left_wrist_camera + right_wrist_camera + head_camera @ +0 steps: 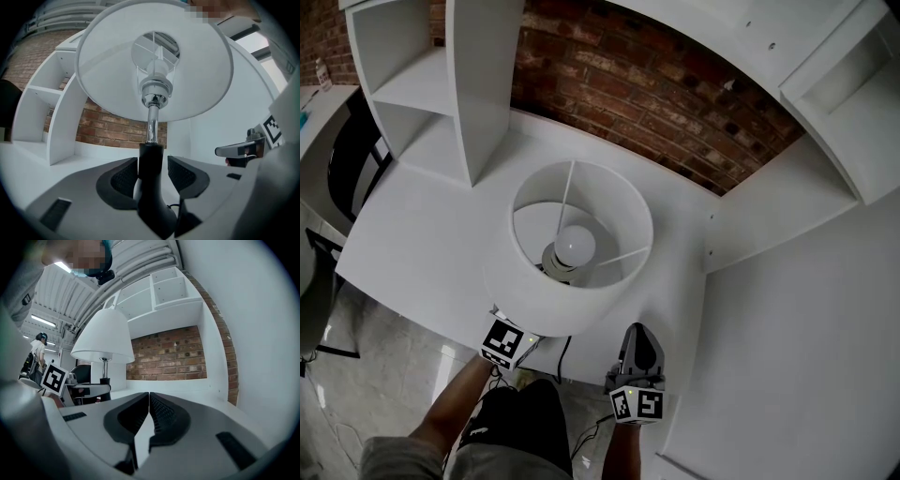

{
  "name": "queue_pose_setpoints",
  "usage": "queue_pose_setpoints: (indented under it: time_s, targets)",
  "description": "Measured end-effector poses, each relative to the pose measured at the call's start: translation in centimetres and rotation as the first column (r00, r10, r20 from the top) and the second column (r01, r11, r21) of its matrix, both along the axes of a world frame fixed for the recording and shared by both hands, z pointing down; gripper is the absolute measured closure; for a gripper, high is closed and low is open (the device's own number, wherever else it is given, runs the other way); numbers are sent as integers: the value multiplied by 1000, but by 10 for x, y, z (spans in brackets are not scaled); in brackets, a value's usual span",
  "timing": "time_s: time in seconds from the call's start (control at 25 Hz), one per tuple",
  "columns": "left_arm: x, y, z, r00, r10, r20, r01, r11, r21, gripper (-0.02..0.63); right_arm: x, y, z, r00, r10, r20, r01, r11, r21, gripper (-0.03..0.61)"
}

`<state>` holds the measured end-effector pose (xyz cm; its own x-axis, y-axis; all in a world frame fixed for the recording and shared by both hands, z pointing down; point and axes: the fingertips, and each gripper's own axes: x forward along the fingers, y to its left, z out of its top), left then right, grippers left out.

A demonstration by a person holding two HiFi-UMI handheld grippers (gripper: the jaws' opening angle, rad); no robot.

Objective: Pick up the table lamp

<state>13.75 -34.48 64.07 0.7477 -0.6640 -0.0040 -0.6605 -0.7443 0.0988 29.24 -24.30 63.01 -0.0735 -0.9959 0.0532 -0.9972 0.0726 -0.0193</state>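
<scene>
White laminate desk [431,234] lies bare to the lamp's left. The table lamp [572,298] stands at the near edge, its smooth drum shade overhanging my left gripper [507,340]. The right gripper [637,337] sits just beside it.

In the left gripper view, ribbed pads stand released around the lamp's glossy black neck [151,164], with a gap on the right.

In the right gripper view, the jaws are clenched on nothing, with rough brick wall [168,359] beyond.

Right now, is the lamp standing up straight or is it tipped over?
Upright. On the table lamp, the shiny stem rises straight from the black base, with the shade on top.
</scene>
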Motion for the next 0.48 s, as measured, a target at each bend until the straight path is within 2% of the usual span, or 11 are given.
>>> queue_pose_setpoints:
  time_s: [0.32, 0.4, 0.48]
  targets:
    - [4, -5, 7, 1000, -6, 26, 6, 1000, 5, 415, 4, -1, 7, 1000, 8, 2, -8, 1000, 0, 555]
    - [4, -6, 9, 999, -17, 30, 17, 1000, 9, 449, 4, -1, 7, 1000, 6, 1, -6, 1000, 1, 555]
    - [3, -5, 10, 999, -5, 53, 5, 1000, 9, 451, 5, 0, 9, 1000, 10, 1, -10, 1000, 0, 555]
